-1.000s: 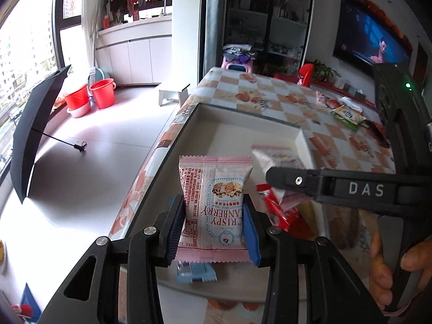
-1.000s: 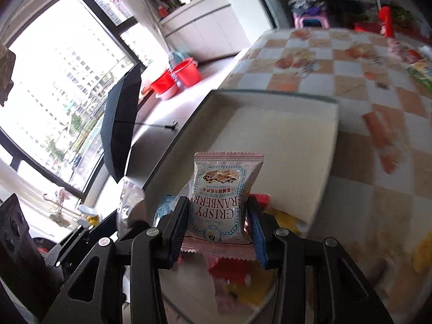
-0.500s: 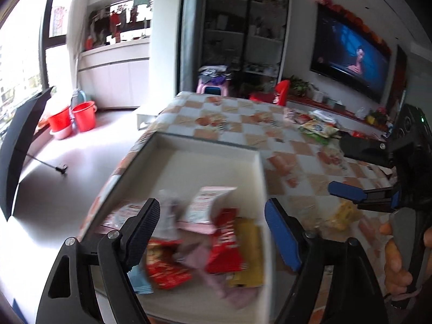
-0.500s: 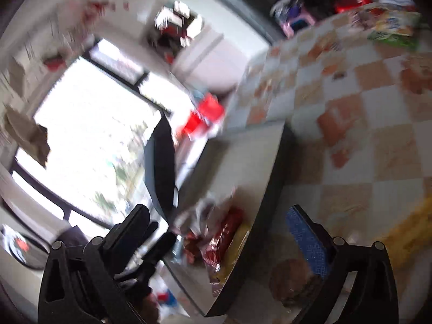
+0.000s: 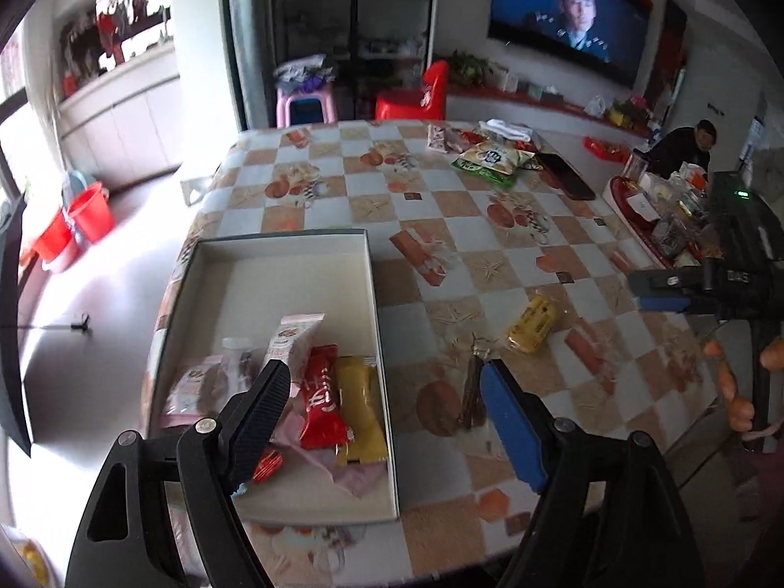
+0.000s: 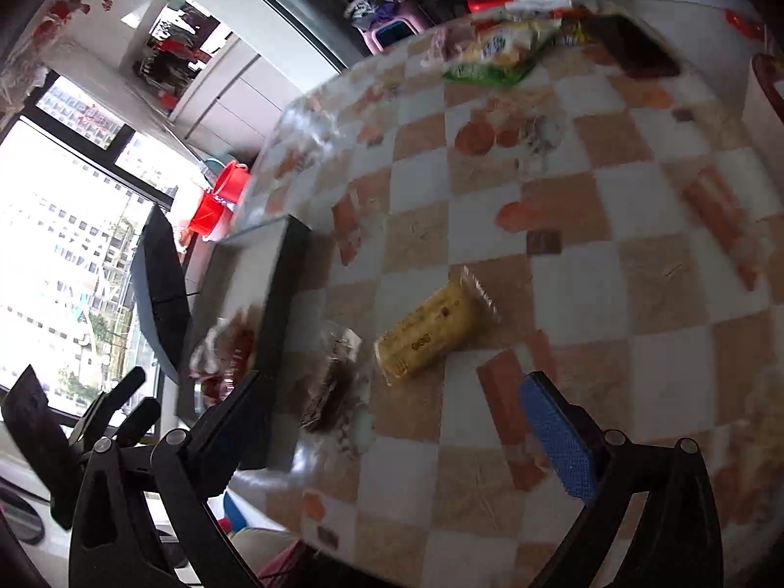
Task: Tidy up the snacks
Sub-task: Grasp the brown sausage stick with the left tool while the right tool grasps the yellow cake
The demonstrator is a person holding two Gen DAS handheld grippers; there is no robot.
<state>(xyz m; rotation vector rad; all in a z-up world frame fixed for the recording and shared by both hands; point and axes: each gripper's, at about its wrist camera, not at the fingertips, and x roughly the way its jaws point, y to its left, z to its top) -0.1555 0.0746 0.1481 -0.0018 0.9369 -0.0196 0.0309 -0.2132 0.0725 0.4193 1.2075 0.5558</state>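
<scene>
Both the left gripper and the right gripper gape wide with nothing between their jaws, pink, red and yellow snack packets lie piled in the near end of the white tray, and a yellow packet rests beside a dark packet on the checkered tablecloth

Both wrists overlook table — shared box

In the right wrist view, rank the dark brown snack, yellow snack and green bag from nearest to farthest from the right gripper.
1. Dark brown snack: beside the box, left of the right gripper.
2. Yellow snack: just beyond, centre.
3. Green bag: far end of the table.
</scene>
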